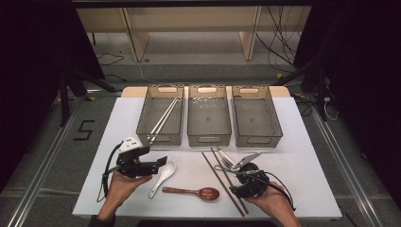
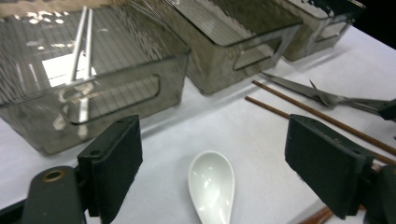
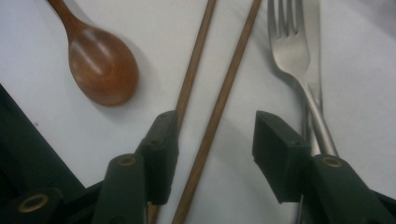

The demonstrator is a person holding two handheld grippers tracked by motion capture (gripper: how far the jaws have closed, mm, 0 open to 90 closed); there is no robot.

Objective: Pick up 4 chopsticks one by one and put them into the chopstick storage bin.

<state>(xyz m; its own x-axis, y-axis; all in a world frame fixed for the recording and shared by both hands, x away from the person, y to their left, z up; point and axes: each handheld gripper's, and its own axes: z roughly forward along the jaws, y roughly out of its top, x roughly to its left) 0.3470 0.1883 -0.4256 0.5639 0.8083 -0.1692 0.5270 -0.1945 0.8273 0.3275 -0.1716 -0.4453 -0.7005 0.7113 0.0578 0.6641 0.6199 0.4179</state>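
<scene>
Left tool (image 2: pixel 212 172) is wide open and holds nothing; in the left gripper view its two black jaws stand well apart on either side of the white ceramic spoon (image 2: pixel 211 185), which lies bowl-up on the white counter (image 2: pixel 224 126) between them, untouched; in the high view the left tool (image 1: pixel 161 163) sits just beside the bowl end of that spoon (image 1: pixel 163 177), at the counter's near-left. Right tool (image 3: pixel 217 154) is part open — jaws not gripping; one brown chopstick (image 3: pixel 219 107) runs up between the pads with a gap on both sides, the second chopstick (image 3: pixel 194 65) passes at the edge of the left-hand jaw, whether touching it I cannot tell; the pair lies near-parallel on the counter. In the high view the right tool (image 1: pixel 236 182) is low over the near end of the chopsticks (image 1: pixel 222 179), right of centre. Steel fork (image 3: pixel 292 51) lies just to the right of the chopsticks, a steel knife (image 3: pixel 314 37) under or against it; wooden spoon (image 3: pixel 100 65) lies to the left, apart from them. Behind — three smoky plastic bins in a row; left bin (image 1: pixel 144 118) holds a pair of metal chopsticks (image 1: pixel 164 118); middle bin (image 1: pixel 209 137) and right bin (image 1: pixel 276 120) stand alongside.
</scene>
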